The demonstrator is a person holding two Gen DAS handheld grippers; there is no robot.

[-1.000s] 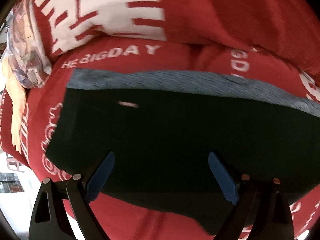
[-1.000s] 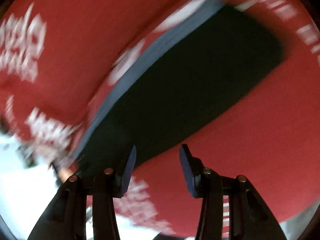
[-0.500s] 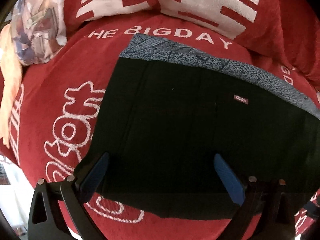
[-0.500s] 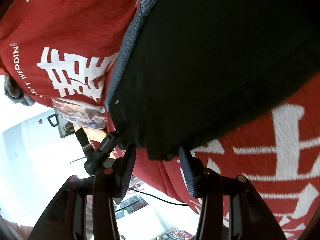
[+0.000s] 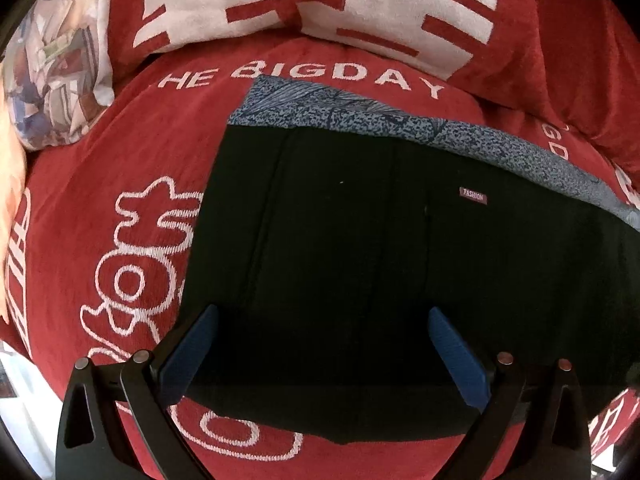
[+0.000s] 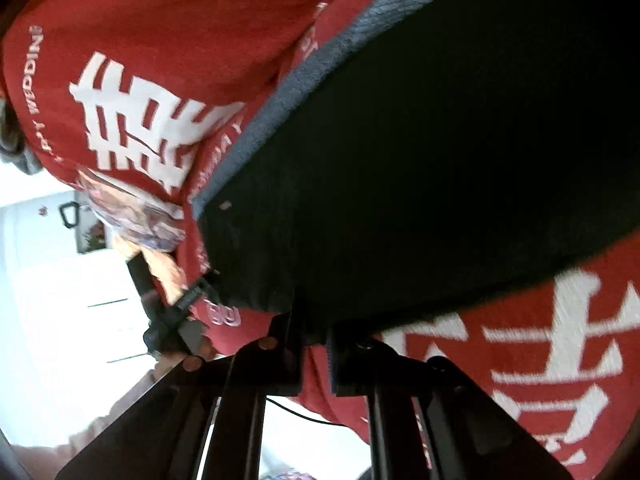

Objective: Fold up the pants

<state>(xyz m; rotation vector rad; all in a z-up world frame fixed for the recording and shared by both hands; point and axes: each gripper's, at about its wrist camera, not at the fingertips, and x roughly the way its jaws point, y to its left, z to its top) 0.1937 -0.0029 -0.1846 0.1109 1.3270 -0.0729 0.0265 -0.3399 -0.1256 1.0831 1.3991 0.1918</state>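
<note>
Red bedspread (image 5: pixel 132 160) with white lettering covers the surface, a red pillow (image 5: pixel 320 4) at its far side and a patterned cushion (image 5: pixel 56 80) off to the left. Black pants (image 5: pixel 380 260) lie flat on the spread, already a compact rectangle, on top of a grey-blue speckled cloth (image 5: pixel 360 116) whose edge shows along their far side; a small FASHION tag (image 5: pixel 473 196) sits on the upper face. Right gripper (image 6: pixel 316 344) has just closed its jaws and now pinches the near edge of the pants (image 6: pixel 440 160) at a corner, pads tight on the fabric. Left gripper (image 5: pixel 320 352) hangs over the near part of the pants, pointing steeply down, jaws as wide as they go and straddling the cloth with nothing gripped; whether its tips touch the fabric I cannot tell. In the right wrist view that gripper also shows small beyond the pants' corner, with part of the person's hand (image 6: pixel 172 276) near it. Risks, judged: the right pinch may hold only the top layer, so a lift would peel the fold apart; it may also snag the speckled cloth or spread beneath. With only one side gripped, a pull would skew or drag the pants. The left jaws, so wide, could bunch fabric on closing.
</note>
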